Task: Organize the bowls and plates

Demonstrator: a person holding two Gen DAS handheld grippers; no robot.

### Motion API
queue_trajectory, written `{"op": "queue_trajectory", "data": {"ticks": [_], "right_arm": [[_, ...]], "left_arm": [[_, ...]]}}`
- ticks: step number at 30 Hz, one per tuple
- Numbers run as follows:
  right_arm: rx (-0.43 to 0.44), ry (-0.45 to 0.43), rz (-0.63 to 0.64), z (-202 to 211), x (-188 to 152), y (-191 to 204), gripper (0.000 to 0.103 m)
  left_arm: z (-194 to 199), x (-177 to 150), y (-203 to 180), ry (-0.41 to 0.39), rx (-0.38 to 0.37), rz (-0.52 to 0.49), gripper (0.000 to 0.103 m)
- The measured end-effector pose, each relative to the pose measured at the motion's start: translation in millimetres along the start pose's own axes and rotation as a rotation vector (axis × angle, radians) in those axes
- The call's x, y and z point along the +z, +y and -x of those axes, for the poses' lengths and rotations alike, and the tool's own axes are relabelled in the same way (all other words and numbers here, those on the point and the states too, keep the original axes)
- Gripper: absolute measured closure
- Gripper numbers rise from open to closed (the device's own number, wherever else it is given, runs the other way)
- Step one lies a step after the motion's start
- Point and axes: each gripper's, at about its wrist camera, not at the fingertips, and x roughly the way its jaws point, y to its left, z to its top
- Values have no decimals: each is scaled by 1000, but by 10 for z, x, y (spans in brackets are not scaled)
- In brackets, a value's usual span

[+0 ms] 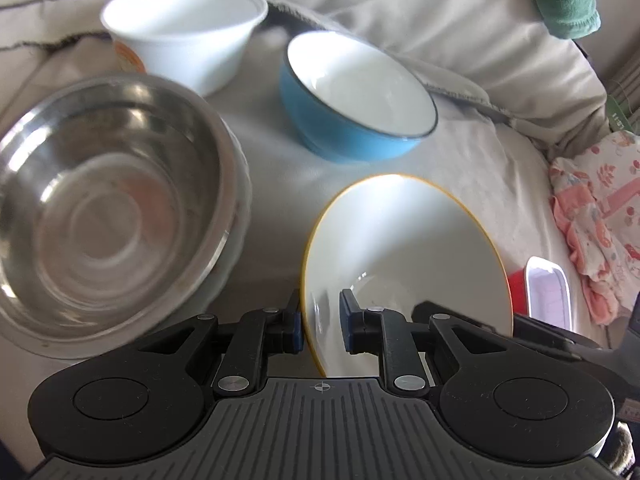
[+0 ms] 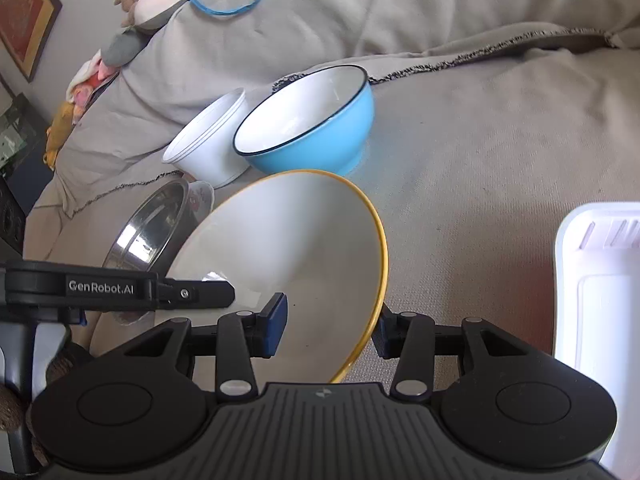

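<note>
A white bowl with a yellow rim [image 1: 400, 248] [image 2: 288, 240] is tipped up on edge over the beige cover, its inside facing both cameras. My left gripper [image 1: 322, 326] is shut on its near rim, one pad outside and one inside. My right gripper [image 2: 328, 326] grips the opposite side of the rim the same way. One left gripper finger [image 2: 200, 294] reaches in from the left. A steel bowl [image 1: 108, 208] [image 2: 152, 220] stands at left, nested in a pale floral dish [image 2: 200, 200]. Behind are a blue bowl [image 1: 360, 92] [image 2: 312, 120] and a white plastic bowl [image 1: 184, 28] [image 2: 204, 148].
Everything rests on a soft beige blanket [image 2: 480, 140] with cushions behind. A white lidded container [image 2: 600, 300] [image 1: 548, 292] with a red base lies close at right. Pink patterned cloth [image 1: 596, 220] and a green cloth [image 1: 568, 0] lie at the right edge.
</note>
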Motion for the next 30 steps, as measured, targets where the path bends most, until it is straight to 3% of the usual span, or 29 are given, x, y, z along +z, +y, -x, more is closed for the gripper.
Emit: {"op": "queue_trajectory", "data": {"ticks": [3, 9, 11, 14, 17, 20, 24, 28, 30], "right_arm": [[-6, -8, -20, 4, 23, -53, 59], [-3, -20, -24, 37, -5, -54, 59], [-32, -55, -16, 107, 12, -53, 59], [-128, -117, 20, 252, 143, 20, 59], [-159, -157, 45, 336, 494, 122, 59], [-198, -131, -41, 222, 1065, 106, 56], [-201, -114, -123, -123, 1577, -24, 56], [-201, -106, -152, -461, 1590, -128, 56], [-191, -59, -167, -628, 1540, -172, 56]], "left_arm": [[-57, -23, -25, 22, 16, -17, 84], [177, 5, -39, -61, 26, -49, 84], [317, 64, 25, -91, -8, -25, 84], [559, 318, 148, -165, -47, 20, 83], [601, 818, 28, -227, 27, -27, 83], [378, 1312, -115, -207, 130, -86, 83], [64, 1556, -97, -135, 127, -127, 82], [-123, 1495, 80, -110, 58, -84, 82], [-213, 1532, 56, -104, 47, -93, 79]]}}
